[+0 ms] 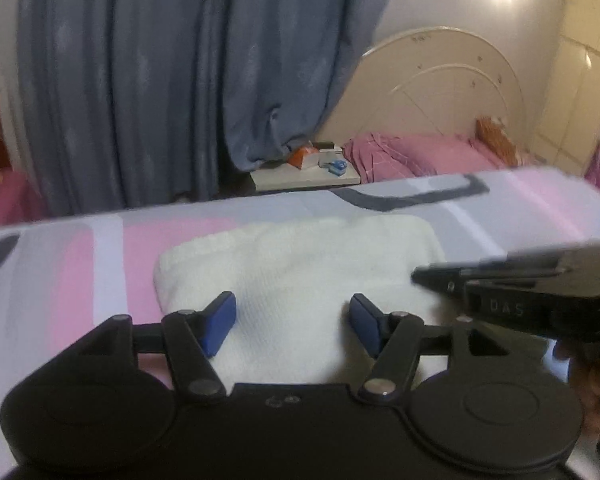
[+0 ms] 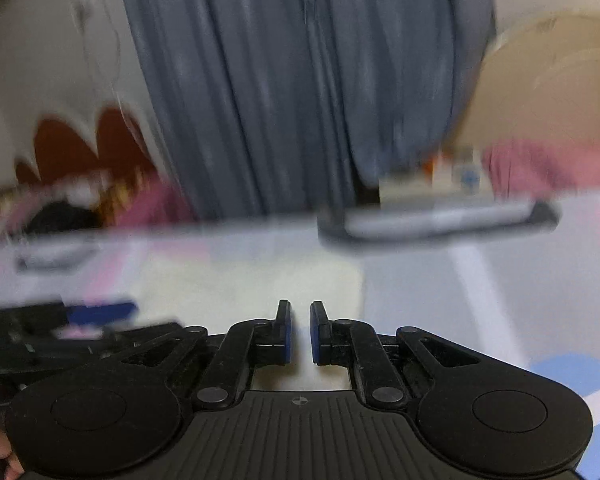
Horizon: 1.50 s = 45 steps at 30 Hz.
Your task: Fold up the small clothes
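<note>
A white folded cloth (image 1: pixel 300 264) lies flat on the pink, lilac and grey patterned cover (image 1: pixel 96 268). My left gripper (image 1: pixel 292 314) hovers over the cloth's near half, open, with nothing between its blue pads. My right gripper (image 1: pixel 417 276) reaches in from the right, its tip at the cloth's right edge and its fingers together. In the blurred right wrist view the right gripper (image 2: pixel 300 320) shows only a narrow slit between its pads, with nothing seen in it, above the white cloth (image 2: pixel 240 284). One of the left gripper's blue pads (image 2: pixel 100 313) shows at the left there.
A blue-grey curtain (image 1: pixel 172 80) hangs behind the surface's far edge. Beyond it stand a low white nightstand (image 1: pixel 306 178) with small boxes, a bed with pink bedding (image 1: pixel 416 156) and a cream rounded headboard (image 1: pixel 440 84). A person's hand (image 1: pixel 592 384) shows at the lower right.
</note>
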Available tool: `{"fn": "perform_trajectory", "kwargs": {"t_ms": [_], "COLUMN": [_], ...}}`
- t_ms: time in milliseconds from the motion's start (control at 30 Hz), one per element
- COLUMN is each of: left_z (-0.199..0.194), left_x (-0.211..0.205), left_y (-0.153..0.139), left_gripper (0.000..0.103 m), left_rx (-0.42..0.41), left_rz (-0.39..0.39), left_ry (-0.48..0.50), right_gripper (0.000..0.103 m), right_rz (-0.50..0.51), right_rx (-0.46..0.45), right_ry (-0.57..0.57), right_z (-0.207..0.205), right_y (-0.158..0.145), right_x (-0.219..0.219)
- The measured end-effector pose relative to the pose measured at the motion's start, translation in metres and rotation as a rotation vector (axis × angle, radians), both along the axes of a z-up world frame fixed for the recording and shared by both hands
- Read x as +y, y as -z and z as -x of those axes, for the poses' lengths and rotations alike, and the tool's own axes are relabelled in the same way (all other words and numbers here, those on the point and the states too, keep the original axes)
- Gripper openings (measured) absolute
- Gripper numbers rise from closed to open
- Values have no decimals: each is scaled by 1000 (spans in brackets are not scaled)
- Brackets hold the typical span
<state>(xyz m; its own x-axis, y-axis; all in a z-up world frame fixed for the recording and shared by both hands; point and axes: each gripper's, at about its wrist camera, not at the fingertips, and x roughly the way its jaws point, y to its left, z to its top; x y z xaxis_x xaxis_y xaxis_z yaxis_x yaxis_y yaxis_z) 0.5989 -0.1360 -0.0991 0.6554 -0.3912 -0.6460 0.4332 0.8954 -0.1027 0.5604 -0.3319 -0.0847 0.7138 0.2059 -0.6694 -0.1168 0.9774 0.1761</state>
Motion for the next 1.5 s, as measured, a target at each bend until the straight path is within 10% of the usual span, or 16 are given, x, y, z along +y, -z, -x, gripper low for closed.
{"fn": "perform_trajectory", "kwargs": {"t_ms": [333,600,833,1167,1500], "left_z": [56,79,105,149,146], "left_x": [8,0,14,40,60], "left_y": [-33,-12,-17,2,-10], "left_gripper": [69,71,70,73,77], "left_rx": [-73,-44,5,60,56], "left_rz": [-30,-126,-109,-59,-9], "left_ry": [-30,-35,-72,-97,-118], "right_gripper": [9,9,9,10,31], "right_rz": [-33,30,9,69,5], "right_rx": [-186,-79,-161,-2,-65], "right_ry": [-12,11,-48,-119,-90], "right_z": [77,88,130,181,193], "right_y": [-29,-2,-25,4,-18], "right_x": [0,9,12,31,20]}}
